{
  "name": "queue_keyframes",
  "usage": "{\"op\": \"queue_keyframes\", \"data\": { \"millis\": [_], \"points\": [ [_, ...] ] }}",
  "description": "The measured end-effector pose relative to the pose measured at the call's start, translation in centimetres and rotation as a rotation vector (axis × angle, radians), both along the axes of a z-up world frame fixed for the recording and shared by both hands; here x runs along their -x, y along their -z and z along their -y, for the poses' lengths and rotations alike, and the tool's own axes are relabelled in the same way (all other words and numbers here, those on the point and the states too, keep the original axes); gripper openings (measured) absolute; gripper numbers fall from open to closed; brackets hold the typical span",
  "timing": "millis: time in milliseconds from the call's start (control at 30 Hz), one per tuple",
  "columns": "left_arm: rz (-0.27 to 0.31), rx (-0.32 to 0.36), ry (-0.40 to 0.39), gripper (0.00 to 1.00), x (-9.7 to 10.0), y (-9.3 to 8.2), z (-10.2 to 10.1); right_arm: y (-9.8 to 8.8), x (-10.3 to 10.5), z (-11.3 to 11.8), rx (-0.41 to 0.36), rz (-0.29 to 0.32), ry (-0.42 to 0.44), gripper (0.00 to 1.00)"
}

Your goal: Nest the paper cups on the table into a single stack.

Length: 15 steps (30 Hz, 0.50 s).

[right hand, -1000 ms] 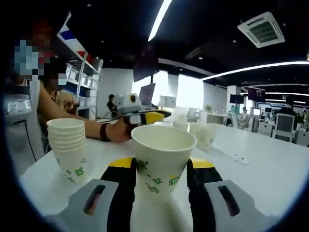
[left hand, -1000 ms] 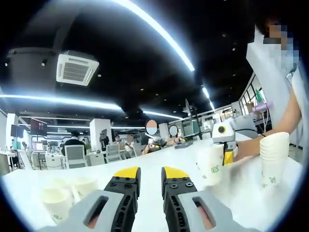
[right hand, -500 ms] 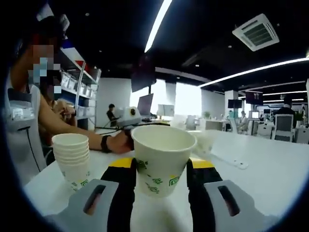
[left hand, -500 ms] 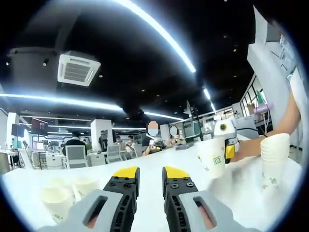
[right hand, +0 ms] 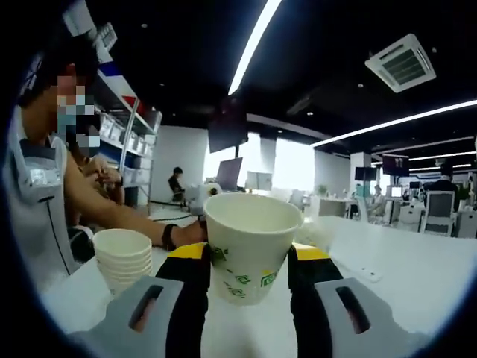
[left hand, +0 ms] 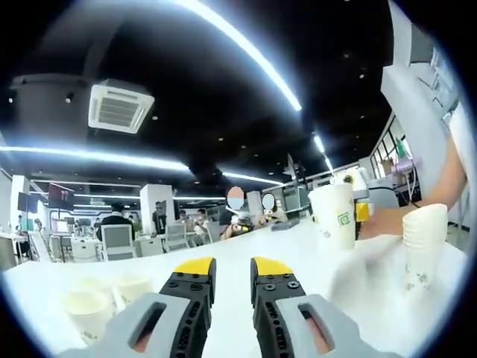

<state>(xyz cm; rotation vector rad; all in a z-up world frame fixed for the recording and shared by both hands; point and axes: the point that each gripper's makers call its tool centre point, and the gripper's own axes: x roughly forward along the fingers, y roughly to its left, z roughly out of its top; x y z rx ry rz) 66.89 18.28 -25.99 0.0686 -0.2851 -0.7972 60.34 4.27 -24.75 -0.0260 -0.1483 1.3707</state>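
My right gripper (right hand: 250, 259) is shut on a white paper cup with green marks (right hand: 250, 240), held upright above the table. The left gripper view has this same cup (left hand: 333, 215) in the air at right, higher than the stack of several nested cups (left hand: 423, 242) standing near it. In the right gripper view the stack (right hand: 123, 255) stands low on the left. My left gripper (left hand: 232, 270) hovers over the table with its yellow-tipped jaws close together and nothing between them. Two loose cups (left hand: 86, 309) (left hand: 131, 287) stand at its lower left.
A white table (left hand: 246, 242) stretches away into an office with chairs and seated people at the back. A person's forearm with a dark wristband (right hand: 138, 233) reaches across behind the stack. Something white and blurred (right hand: 317, 233) lies beyond the held cup.
The right gripper has lifted its cup off the table and carried it up beside the stack; the stack now sits lower in the right gripper view. The left gripper has stayed still.
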Motion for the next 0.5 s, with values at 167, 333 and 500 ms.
{"op": "queue_keyframes", "data": {
  "millis": [167, 333, 500],
  "points": [
    [0.007, -0.008, 0.003, 0.2, 0.1, 0.0, 0.2, -0.4, 0.6, -0.3, -0.018, -0.016, -0.024, 0.44],
    [0.006, -0.01, 0.011, 0.2, -0.3, 0.0, 0.1, -0.4, 0.9, -0.4, -0.019, -0.039, -0.029, 0.43],
    [0.003, -0.011, 0.011, 0.2, -0.3, 0.1, 0.1, -1.6, 2.1, -0.2, -0.049, -0.069, -0.074, 0.43]
  ]
}}
